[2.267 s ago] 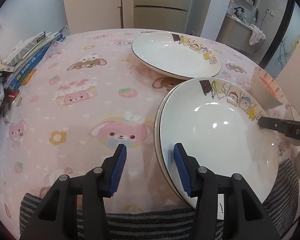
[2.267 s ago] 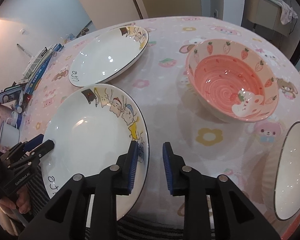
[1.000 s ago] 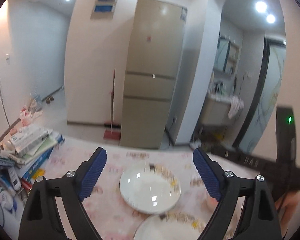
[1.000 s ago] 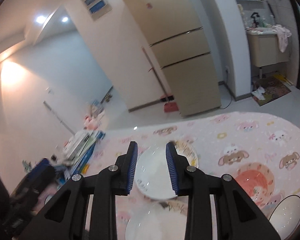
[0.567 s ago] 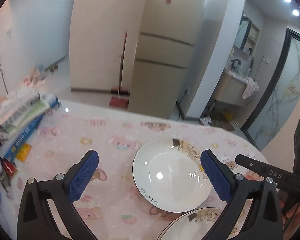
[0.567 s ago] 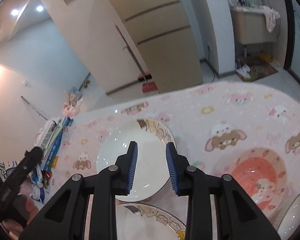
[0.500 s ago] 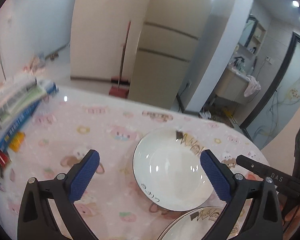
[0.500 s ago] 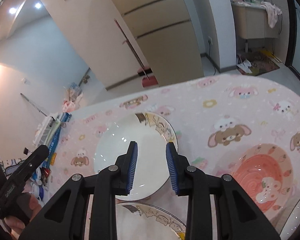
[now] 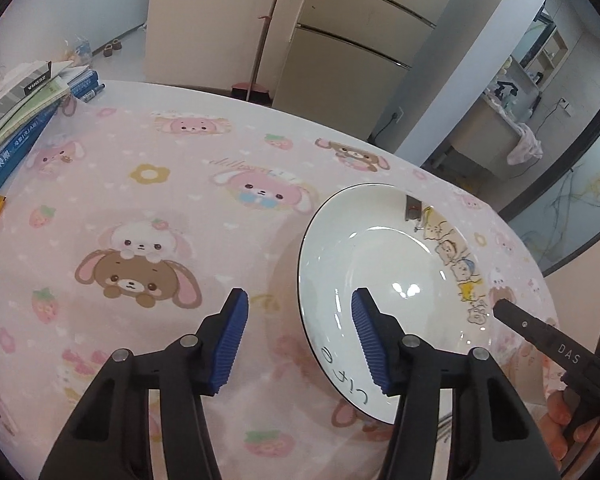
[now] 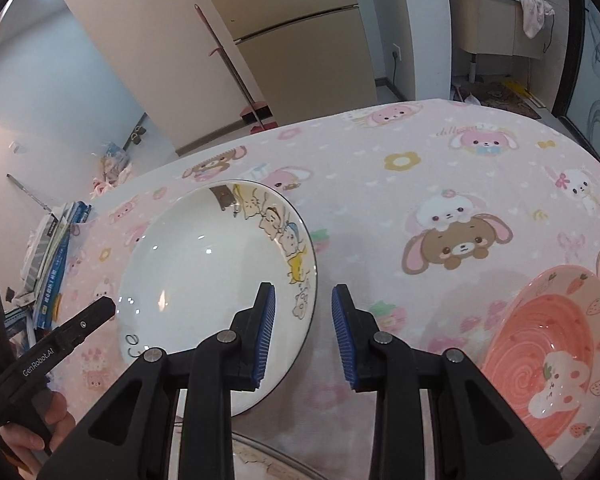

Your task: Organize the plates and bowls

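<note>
The left wrist view looks down on a table (image 9: pixel 148 216) covered with a pink cartoon cloth. The left gripper (image 9: pixel 298 338) has its jaws apart, and they have just been closing. The rim of a white plate (image 9: pixel 384 272) passes between them, with one blue pad over the inside of the plate and the other over the cloth, but the pads do not press on it. The plate lies flat on the table (it has small cartoon figures along one side). A stack of books (image 9: pixel 20 112) is at the far left edge of the table.

In the right wrist view the right gripper (image 10: pixel 304 336) is released too, with a narrow gap between its pads. The near right rim of the same white plate (image 10: pixel 204 264) runs under this gap, not clamped. A pink bowl (image 10: pixel 548 364) with strawberries stands to the right, well apart from the plate. At the bottom edge a curved rim of another dish (image 10: pixel 276 456) is only partly visible.
</note>
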`<action>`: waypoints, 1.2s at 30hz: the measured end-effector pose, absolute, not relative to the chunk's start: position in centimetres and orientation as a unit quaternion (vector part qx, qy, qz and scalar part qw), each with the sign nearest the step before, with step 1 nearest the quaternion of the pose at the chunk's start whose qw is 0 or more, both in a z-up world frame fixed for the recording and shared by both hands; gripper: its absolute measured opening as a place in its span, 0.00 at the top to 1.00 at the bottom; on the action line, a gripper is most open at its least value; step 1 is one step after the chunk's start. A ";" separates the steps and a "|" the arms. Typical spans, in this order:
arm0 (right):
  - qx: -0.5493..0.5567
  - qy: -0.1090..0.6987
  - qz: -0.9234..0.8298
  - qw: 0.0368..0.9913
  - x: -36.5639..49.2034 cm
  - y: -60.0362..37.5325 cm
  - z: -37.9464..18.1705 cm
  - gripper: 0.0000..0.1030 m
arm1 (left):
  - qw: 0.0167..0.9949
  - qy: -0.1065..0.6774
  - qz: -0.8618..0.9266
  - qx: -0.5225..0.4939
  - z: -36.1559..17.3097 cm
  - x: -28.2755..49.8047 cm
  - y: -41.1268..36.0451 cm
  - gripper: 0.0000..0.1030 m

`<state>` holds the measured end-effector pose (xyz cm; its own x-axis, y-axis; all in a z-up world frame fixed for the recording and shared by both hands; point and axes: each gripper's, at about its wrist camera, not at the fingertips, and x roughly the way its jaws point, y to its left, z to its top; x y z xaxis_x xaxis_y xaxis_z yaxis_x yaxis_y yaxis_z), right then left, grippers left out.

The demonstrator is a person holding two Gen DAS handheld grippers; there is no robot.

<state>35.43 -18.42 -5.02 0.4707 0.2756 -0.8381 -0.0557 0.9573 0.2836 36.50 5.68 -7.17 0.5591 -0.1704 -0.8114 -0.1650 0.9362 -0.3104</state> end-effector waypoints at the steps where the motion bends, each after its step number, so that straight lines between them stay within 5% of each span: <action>1: 0.109 0.509 0.096 0.849 35.5 -18.4 -5.4 0.74 | 0.864 0.469 -0.003 -0.183 -7.1 36.6 5.7 0.51; 7: 0.134 0.528 0.109 0.831 35.9 -18.4 -6.8 0.87 | 0.847 0.482 0.004 -0.223 -8.6 36.9 6.8 0.61; 12: 0.139 0.529 0.113 0.829 36.1 -18.5 -7.0 0.87 | 0.845 0.474 -0.046 -0.244 -9.5 37.1 6.9 0.88; 22: 0.168 0.531 0.126 0.821 36.7 -19.0 -8.1 0.92 | 0.834 0.465 -0.063 -0.290 -11.0 37.5 6.6 0.88; 36: 0.203 0.524 0.134 0.817 36.6 -19.2 -8.4 0.89 | 0.885 0.412 -0.054 -0.210 -9.0 36.6 4.5 0.87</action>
<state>36.60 -19.25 -8.38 0.4158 0.4316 -0.8006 -0.0070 0.8818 0.4717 36.60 4.47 -8.98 0.6542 -0.2683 -0.7071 -0.0771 0.9064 -0.4154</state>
